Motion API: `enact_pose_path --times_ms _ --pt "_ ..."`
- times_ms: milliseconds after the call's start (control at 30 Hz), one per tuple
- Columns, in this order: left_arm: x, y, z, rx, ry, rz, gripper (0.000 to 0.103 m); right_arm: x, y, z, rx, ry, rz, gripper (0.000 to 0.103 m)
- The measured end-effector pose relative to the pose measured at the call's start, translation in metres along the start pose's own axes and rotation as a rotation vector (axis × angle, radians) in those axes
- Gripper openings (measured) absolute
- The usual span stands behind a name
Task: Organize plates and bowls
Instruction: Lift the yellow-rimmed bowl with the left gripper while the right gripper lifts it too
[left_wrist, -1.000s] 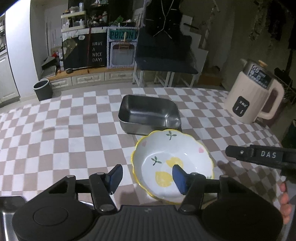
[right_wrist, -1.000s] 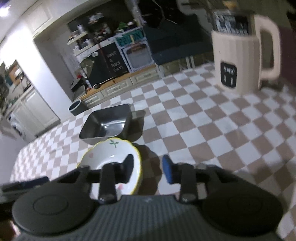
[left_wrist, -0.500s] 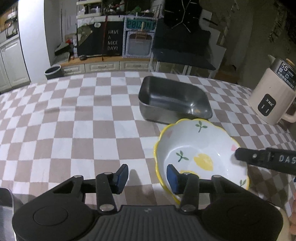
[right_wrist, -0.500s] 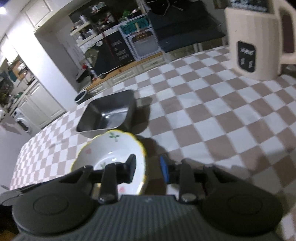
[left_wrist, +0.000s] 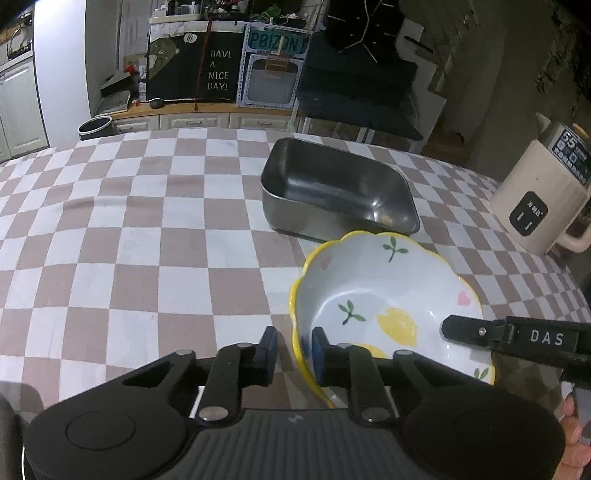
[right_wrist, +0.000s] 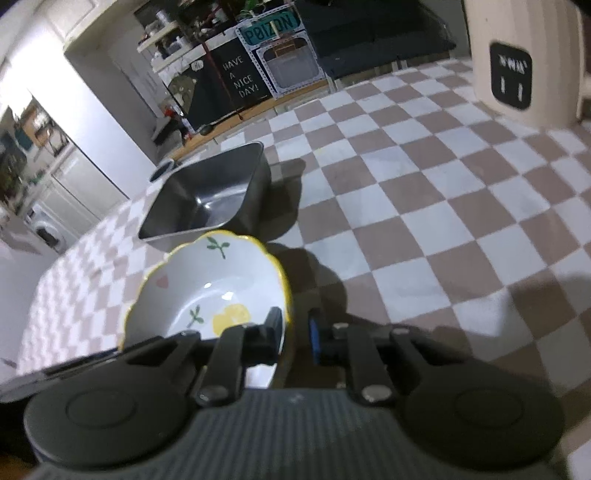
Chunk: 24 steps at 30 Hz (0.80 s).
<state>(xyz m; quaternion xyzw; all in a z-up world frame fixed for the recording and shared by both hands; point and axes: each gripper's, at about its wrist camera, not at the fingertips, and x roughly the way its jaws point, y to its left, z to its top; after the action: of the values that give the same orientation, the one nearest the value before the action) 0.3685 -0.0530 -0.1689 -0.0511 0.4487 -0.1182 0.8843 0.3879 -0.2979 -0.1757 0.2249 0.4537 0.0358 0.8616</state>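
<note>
The lemon-patterned bowl (left_wrist: 384, 295), white with a scalloped yellow rim, stands on the desk (left_wrist: 129, 240), which is covered with a brown and white checkered cloth. Both grippers are at this bowl, on opposite sides of it.

The left gripper (left_wrist: 291, 350) has its jaws astride the near-left part of the rim: one blue pad is outside the wall, the other is inside the bowl. Its jaws have just been closing and they are now narrow, with the rim between them. The pads appear to press on the wall.

The right gripper (right_wrist: 293, 332) is on the right part of the rim in the same way, one finger inside the bowl and the blue pad outside. Its jaws have also just been closing around the rim and are now narrow on it.

Just behind the bowl is a rectangular stainless steel tray (left_wrist: 336, 192), empty, its near wall very close to the bowl's far edge; whether they touch I cannot tell. A cream electric kettle (left_wrist: 539, 206) stands on the right side of the desk, well apart from the bowl.
</note>
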Motion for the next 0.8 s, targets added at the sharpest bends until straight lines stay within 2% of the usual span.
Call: enact_pose_path --times_ms 67,200,333,533,800 --pt "0.001 -0.001 0.001 -0.009 0.001 -0.010 0.013 -0.001 0.000 0.001 -0.006 0.002 0.010 0.018" --pt "0.001 -0.002 0.000 -0.014 -0.007 -0.006 0.011 -0.002 0.006 0.003 -0.030 -0.017 -0.007 0.009" --pt "0.001 -0.002 0.000 -0.039 -0.016 0.000 0.011 0.001 0.017 0.004 -0.077 -0.027 -0.057 0.009" --pt "0.005 0.000 0.003 -0.044 -0.025 -0.007 0.011 0.003 0.016 0.005 -0.075 -0.026 -0.057 0.009" --pt "0.004 -0.002 0.003 0.006 -0.029 -0.002 0.010 0.005 0.022 0.004 -0.102 -0.013 -0.078 0.008"
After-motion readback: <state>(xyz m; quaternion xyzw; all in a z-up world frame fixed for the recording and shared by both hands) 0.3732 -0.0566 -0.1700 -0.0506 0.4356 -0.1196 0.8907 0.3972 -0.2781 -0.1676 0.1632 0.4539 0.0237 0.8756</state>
